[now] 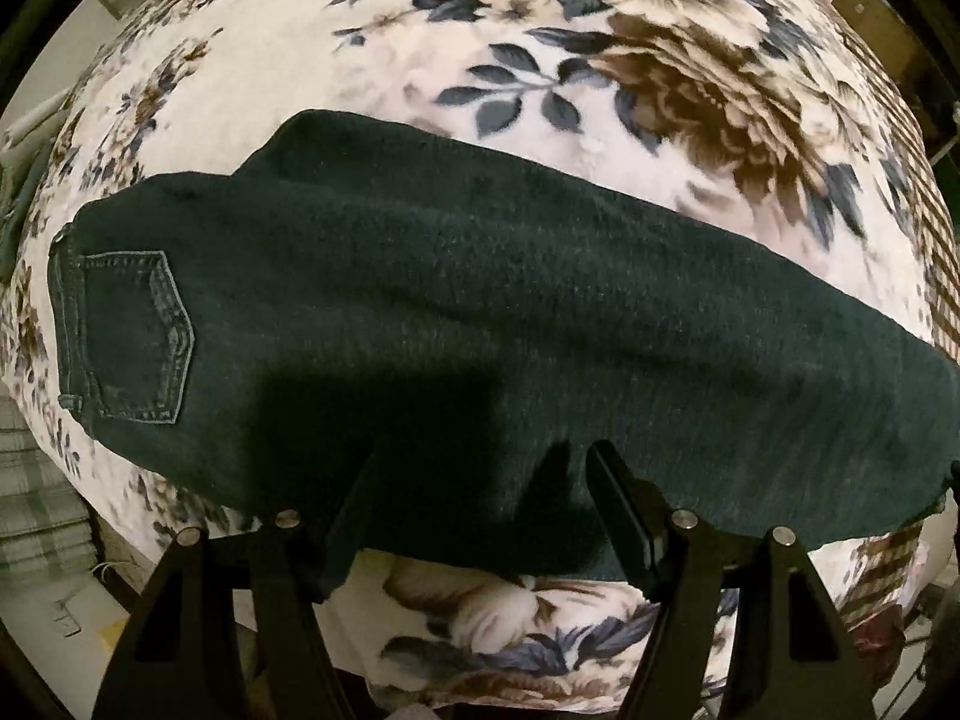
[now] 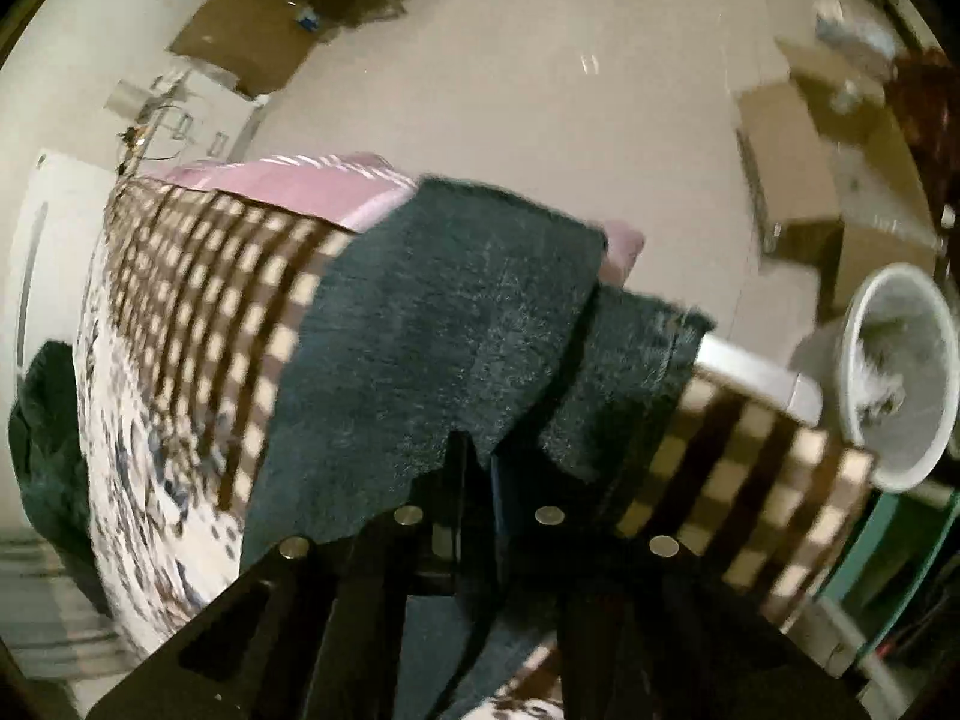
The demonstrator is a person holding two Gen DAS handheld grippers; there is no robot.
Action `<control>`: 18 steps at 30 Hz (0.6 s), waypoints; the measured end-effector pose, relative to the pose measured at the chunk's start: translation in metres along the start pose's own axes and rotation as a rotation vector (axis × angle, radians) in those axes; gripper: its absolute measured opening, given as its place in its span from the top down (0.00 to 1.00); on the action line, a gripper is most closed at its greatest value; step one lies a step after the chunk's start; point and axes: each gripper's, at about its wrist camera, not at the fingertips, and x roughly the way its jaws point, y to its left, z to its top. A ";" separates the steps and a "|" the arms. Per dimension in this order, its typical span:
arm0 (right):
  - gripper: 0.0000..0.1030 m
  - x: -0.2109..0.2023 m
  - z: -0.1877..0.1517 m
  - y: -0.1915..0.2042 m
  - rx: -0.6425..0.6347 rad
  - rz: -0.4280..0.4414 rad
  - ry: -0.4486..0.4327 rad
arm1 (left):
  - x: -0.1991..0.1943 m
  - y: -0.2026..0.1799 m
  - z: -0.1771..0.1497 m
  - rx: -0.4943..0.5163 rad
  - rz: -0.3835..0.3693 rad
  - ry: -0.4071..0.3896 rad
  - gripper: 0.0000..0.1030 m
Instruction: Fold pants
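Note:
Dark jeans (image 1: pixel 480 312) lie stretched across a floral blanket (image 1: pixel 630 60) on a bed, with the waistband and a back pocket (image 1: pixel 138 336) at the left. My left gripper (image 1: pixel 480 480) hangs straight over the near edge of the jeans. Its fingers (image 1: pixel 618 504) stand well apart with nothing pinched between them. In the right wrist view the leg ends (image 2: pixel 456 300) reach toward the bed's edge, one hem lying partly over the other. My right gripper (image 2: pixel 477 456) is shut on the dark fabric of the jeans near those hems.
A brown checked blanket border (image 2: pixel 198 276) and a pink sheet (image 2: pixel 288 186) cover the bed's end. Beyond it lies pale floor (image 2: pixel 540 90) with cardboard boxes (image 2: pixel 840 180) and a white waste bin (image 2: pixel 900 372) at the right. Another dark cloth (image 2: pixel 42 420) hangs at the left.

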 end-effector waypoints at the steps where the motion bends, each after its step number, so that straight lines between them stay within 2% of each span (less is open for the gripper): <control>1: 0.94 -0.007 0.000 0.000 -0.007 -0.007 -0.008 | 0.000 0.000 0.000 0.001 -0.001 0.000 0.34; 4: 0.94 -0.024 -0.006 -0.005 -0.023 -0.037 -0.018 | 0.000 0.003 -0.004 0.002 -0.004 0.003 0.34; 7: 0.96 -0.024 -0.008 -0.014 -0.042 -0.107 -0.018 | 0.002 0.010 -0.005 -0.005 -0.009 0.012 0.34; 9: 0.95 -0.001 -0.003 -0.026 -0.027 -0.171 0.076 | 0.005 0.015 -0.007 -0.015 -0.013 0.020 0.34; 11: 0.91 0.005 0.001 -0.031 -0.020 -0.237 0.136 | 0.006 0.024 -0.010 -0.025 -0.017 0.029 0.34; 13: 0.83 -0.007 -0.002 -0.019 -0.063 -0.224 0.144 | 0.003 0.037 -0.011 -0.039 -0.020 0.030 0.34; 15: 0.57 -0.022 -0.015 0.017 -0.170 -0.222 0.147 | -0.004 0.054 -0.014 -0.063 -0.018 0.022 0.34; 17: 0.51 -0.031 -0.041 0.060 -0.274 -0.157 0.192 | -0.010 0.079 -0.015 -0.094 -0.001 0.010 0.34; 18: 0.49 -0.031 -0.061 0.091 -0.348 -0.108 0.249 | -0.011 0.089 -0.016 -0.109 0.010 0.007 0.34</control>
